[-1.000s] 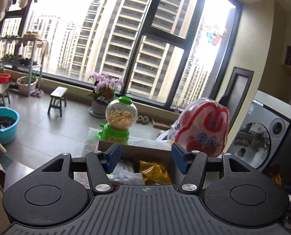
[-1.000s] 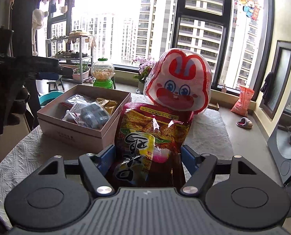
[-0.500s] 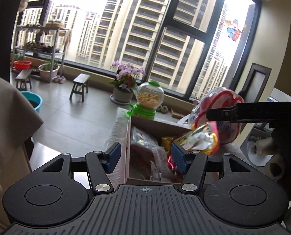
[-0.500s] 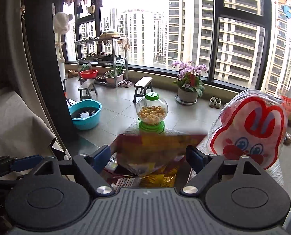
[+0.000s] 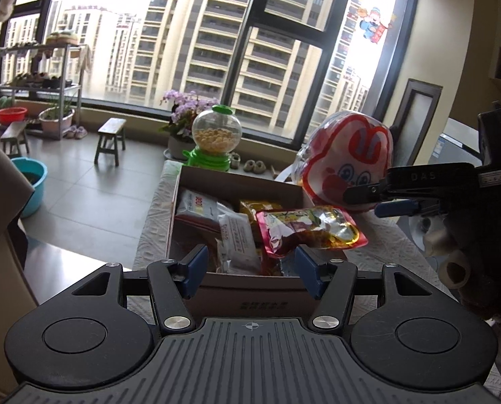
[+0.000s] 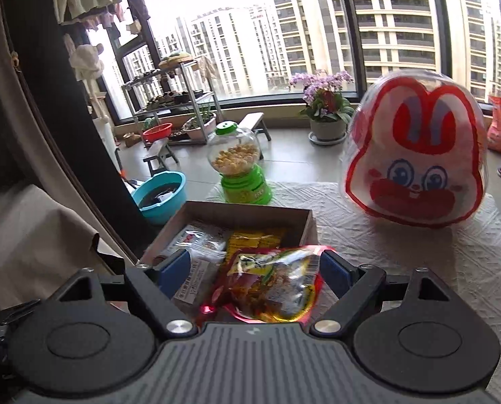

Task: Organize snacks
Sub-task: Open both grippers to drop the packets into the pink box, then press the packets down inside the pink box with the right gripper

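Observation:
A brown cardboard box [image 5: 250, 286] [image 6: 247, 207] on the white-towelled table holds several snack packets. A red and yellow snack bag [image 5: 311, 232] [image 6: 270, 286] lies on top of them, hanging over the box's right rim. My right gripper [image 6: 254, 268] [image 5: 365, 202] hovers just above that bag, open, and its blue pads do not press on it. My left gripper [image 5: 252, 267] is open and empty, in front of the box's near wall. A rabbit-face bag [image 5: 348, 165] [image 6: 415, 168] stands upright on the towel beyond the box.
A green candy dispenser [image 5: 216, 141] [image 6: 240, 165] stands at the table's far edge behind the box. Beige cloth [image 6: 34, 235] hangs at the left. A blue basin [image 6: 161, 195], stools and flower pots are on the floor beyond.
The right gripper carried the red and yellow bag from the table to above the box, widened its jaws and let it go. The left gripper moved nearer the box and dipped.

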`<state>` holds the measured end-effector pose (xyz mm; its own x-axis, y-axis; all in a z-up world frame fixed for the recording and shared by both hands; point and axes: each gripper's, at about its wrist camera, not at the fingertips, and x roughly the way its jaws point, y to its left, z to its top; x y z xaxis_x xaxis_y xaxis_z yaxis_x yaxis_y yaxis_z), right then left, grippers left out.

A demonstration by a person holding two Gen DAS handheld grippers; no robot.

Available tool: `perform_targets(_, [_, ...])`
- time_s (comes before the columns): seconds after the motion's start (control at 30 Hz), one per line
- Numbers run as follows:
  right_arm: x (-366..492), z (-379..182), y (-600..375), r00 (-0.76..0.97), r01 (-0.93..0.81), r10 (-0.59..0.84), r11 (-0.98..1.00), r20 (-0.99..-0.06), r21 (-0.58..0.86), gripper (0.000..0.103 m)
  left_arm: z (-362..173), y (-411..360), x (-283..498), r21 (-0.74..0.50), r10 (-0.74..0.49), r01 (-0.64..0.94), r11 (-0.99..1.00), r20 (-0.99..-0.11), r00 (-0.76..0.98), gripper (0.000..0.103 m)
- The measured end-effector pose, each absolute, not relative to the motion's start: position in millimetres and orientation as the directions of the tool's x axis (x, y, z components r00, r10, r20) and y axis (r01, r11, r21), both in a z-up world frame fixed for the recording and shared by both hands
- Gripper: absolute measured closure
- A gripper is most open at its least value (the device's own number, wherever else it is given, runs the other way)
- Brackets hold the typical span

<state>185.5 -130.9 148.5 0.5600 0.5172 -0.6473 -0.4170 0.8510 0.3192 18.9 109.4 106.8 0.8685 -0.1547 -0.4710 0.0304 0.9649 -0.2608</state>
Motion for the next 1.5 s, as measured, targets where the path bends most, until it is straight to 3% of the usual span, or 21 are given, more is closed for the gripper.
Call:
perform_targets(0.07, [197, 131, -135, 0.521, -0.372, 0.515, 0.855, -0.681, 0.362, 0.033, 105, 108, 22, -0.271, -0.172, 0.044, 0.961, -0.470, 0.866, 0.040])
perform_targets(0.13, [204, 117, -132, 0.480, -0.351, 0.519, 0.852, -0.707, 0.388, 0.062, 102, 108, 23, -0.281, -0.185, 0.053, 0.958, -0.468, 0.864, 0.040])
perform_targets(0.23, [195, 121, -113, 0.509, -0.416, 0.502, 0.855, -0.699, 0.311, 0.080, 98, 110, 24, -0.298, -0.192, 0.050, 0.953, -0.467, 0.863, 0.040])
perform_targets(0.53, [191, 113, -32, 0.436, -0.558, 0.523, 0.796, -0.732, 0.236, 0.080, 89, 109, 18, -0.302, -0.189, 0.037, 0.953, -0.492, 0.850, 0.040])
perform_targets(0.67, [195, 112, -32, 0.383, -0.561, 0.586, 0.762, -0.714, 0.324, 0.079, 91, 109, 20, -0.308, -0.189, 0.036, 0.951, -0.485, 0.854, 0.040])
perform_targets(0.77, [194, 112, -39, 0.232, -0.564, 0.708, 0.656, -0.667, 0.502, 0.079, 89, 104, 23, -0.304, -0.195, 0.042, 0.952, -0.493, 0.848, 0.040])
perform_targets(0.9, [180, 135, -59, 0.380, -0.563, 0.653, 0.725, -0.655, 0.396, 0.078, 88, 97, 22, -0.282, -0.198, 0.056, 0.958, -0.503, 0.841, 0.040])
perform_targets(1.0, [188, 139, -76, 0.499, -0.474, 0.544, 0.823, -0.674, 0.313, 0.072, 91, 95, 24, -0.294, -0.203, 0.058, 0.954, -0.489, 0.848, 0.040])
perform_targets(1.23, [203, 92, -55, 0.349, -0.436, 0.584, 0.794, -0.733, 0.424, 0.067, 88, 90, 27, -0.276, -0.204, 0.066, 0.959, -0.507, 0.838, 0.040])
perform_targets(1.47, [162, 115, -49, 0.466, -0.563, 0.571, 0.781, -0.676, 0.271, 0.064, 84, 89, 10, -0.212, -0.124, 0.012, 0.977, -0.524, 0.842, 0.040])
perform_targets(1.5, [149, 121, -57, 0.494, -0.578, 0.575, 0.778, -0.652, 0.248, 0.059, 82, 86, 7, -0.195, -0.107, 0.004, 0.981, -0.522, 0.846, 0.040])
